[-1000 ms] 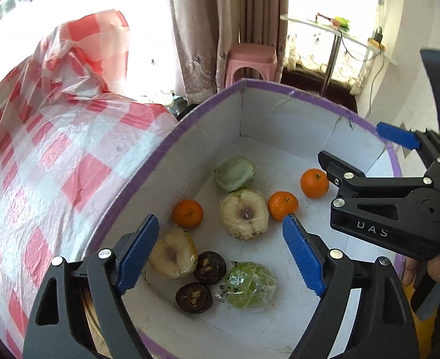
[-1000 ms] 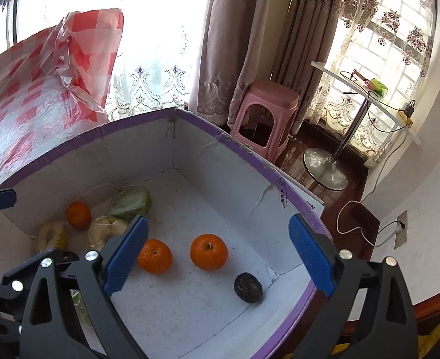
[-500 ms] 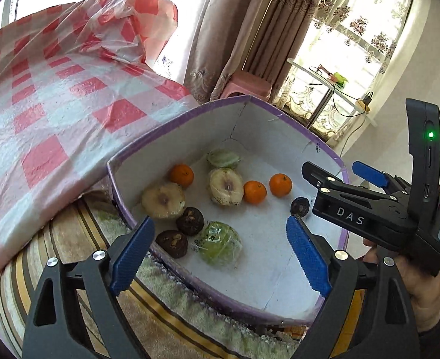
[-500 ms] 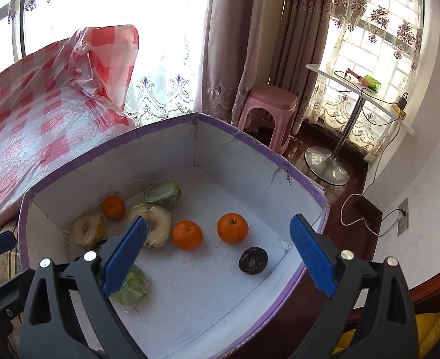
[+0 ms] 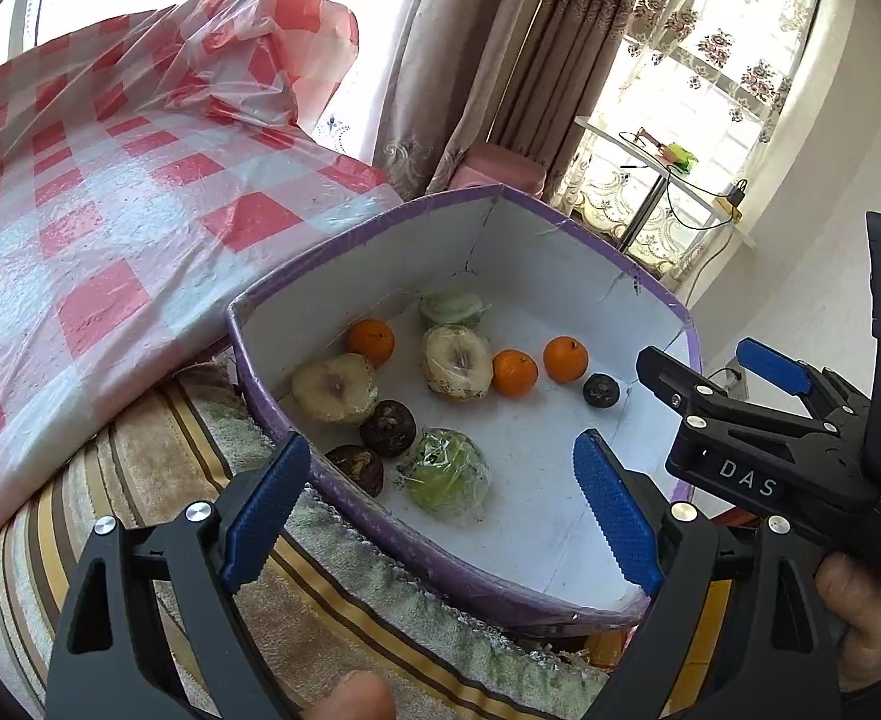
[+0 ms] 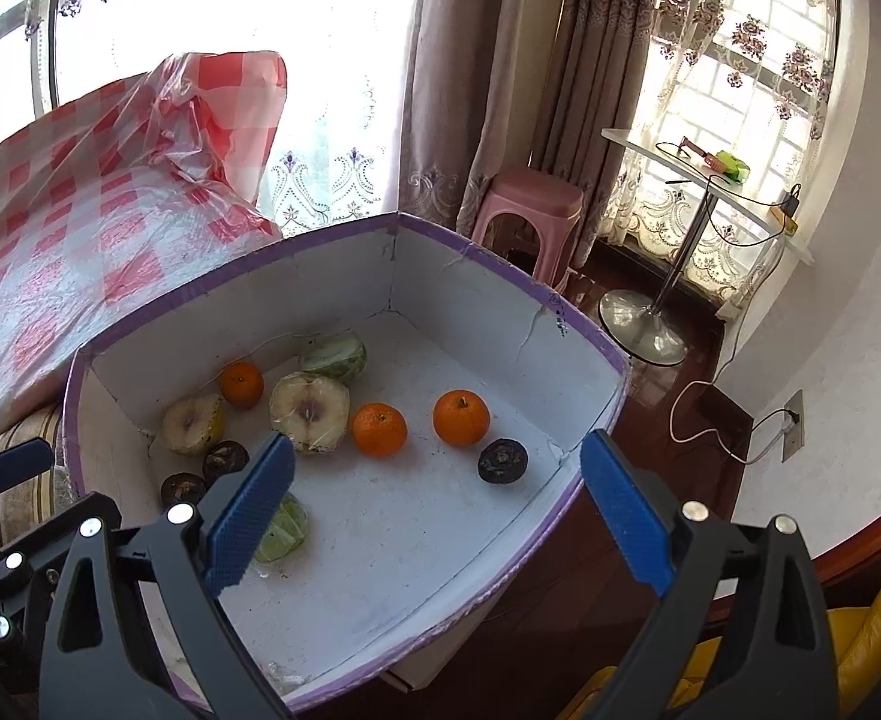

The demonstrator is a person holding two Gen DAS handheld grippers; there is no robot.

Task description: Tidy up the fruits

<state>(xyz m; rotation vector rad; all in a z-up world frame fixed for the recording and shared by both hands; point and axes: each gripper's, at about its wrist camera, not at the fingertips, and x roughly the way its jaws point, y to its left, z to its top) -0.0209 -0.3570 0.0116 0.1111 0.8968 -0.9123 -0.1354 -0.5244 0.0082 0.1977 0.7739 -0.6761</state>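
Note:
A purple-rimmed white box (image 5: pixel 380 234) (image 6: pixel 500 264) holds the fruit. Inside lie three oranges (image 5: pixel 565 358) (image 6: pixel 461 417), wrapped pale fruit halves (image 5: pixel 457 362) (image 6: pixel 308 411), wrapped green fruit (image 5: pixel 445 476) (image 6: pixel 281 531), and dark round fruits (image 5: pixel 600 390) (image 6: pixel 502 461). My left gripper (image 5: pixel 440 510) is open and empty, above the box's near rim. My right gripper (image 6: pixel 434 516) is open and empty, above the box's near right side; it also shows in the left wrist view (image 5: pixel 722 384).
A red-checked plastic cloth (image 5: pixel 110 198) (image 6: pixel 80 210) covers the surface left of the box. A striped towel (image 5: pixel 158 462) lies under the box. Beyond stand a pink stool (image 6: pixel 530 210), curtains, and a small glass table (image 6: pixel 698 180). A wall socket with cable (image 6: pixel 793 426) is at right.
Both grippers have pulled back and up from inside the box, so the whole box and its near rim now show. The fruit has not moved.

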